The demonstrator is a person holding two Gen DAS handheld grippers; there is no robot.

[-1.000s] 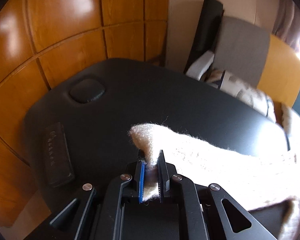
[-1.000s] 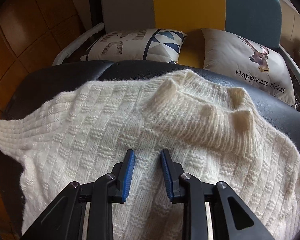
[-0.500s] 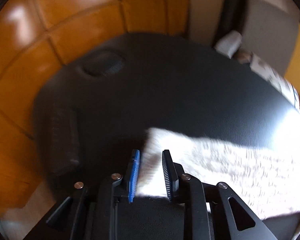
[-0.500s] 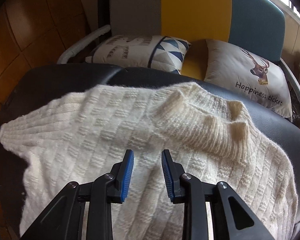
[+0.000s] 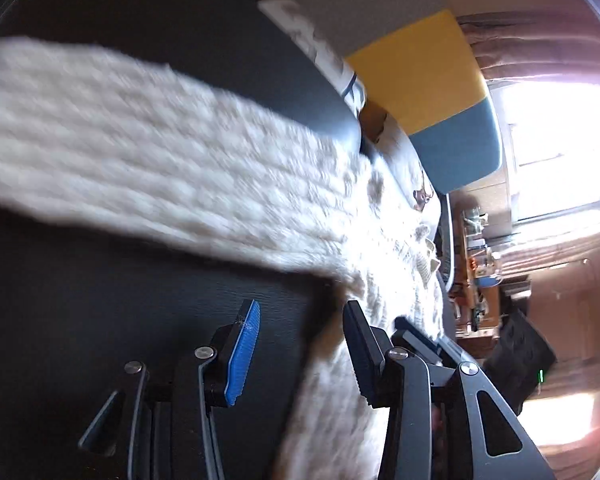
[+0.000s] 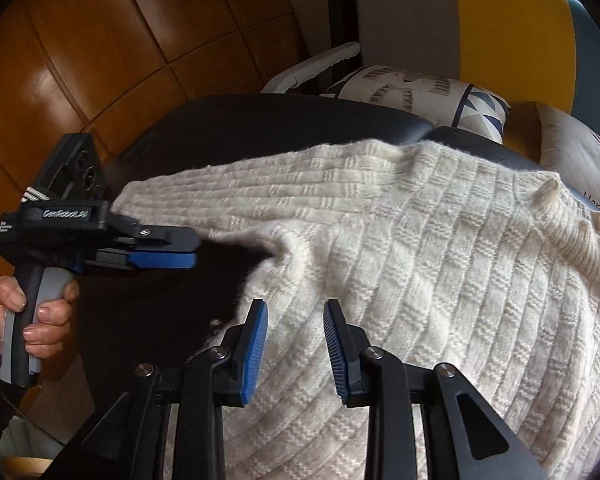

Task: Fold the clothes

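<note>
Left wrist view first: what differs from a second ago?

Was clamped on the sleeve cuff then; let go half a second back. Left gripper (image 5: 302,312) now released, jaws wide apart, nothing between them. Swung round too: no longer facing the wood wall beyond the table's end, now pointing along the sleeve (image 5: 160,152) toward the far side of the table (image 5: 100,300).

And from the right wrist?

Right gripper (image 6: 295,308) open as before, hovering over the sweater (image 6: 420,260) near the table's front edge. Sleeve (image 6: 240,192) laid out straight across the table toward its left end. Left gripper (image 6: 194,248) newly in view, side-on, held by a hand (image 6: 32,312) just off the table's left edge.

Anything hard to make out?

Plenty. Left wrist view smeared by motion, knit pattern lost, window glare washing out the sweater's far part. Sweater hem cut off by the right gripper's body. Collar (image 6: 572,232) bunched up, partly out of frame at the table's right side.

Around it?

Sofa back (image 6: 460,20) in grey, yellow and blue behind the table; two pillows (image 6: 412,88) against it. Wood wall (image 6: 100,40) past the table's left end. Nothing lying on the sweater.
</note>
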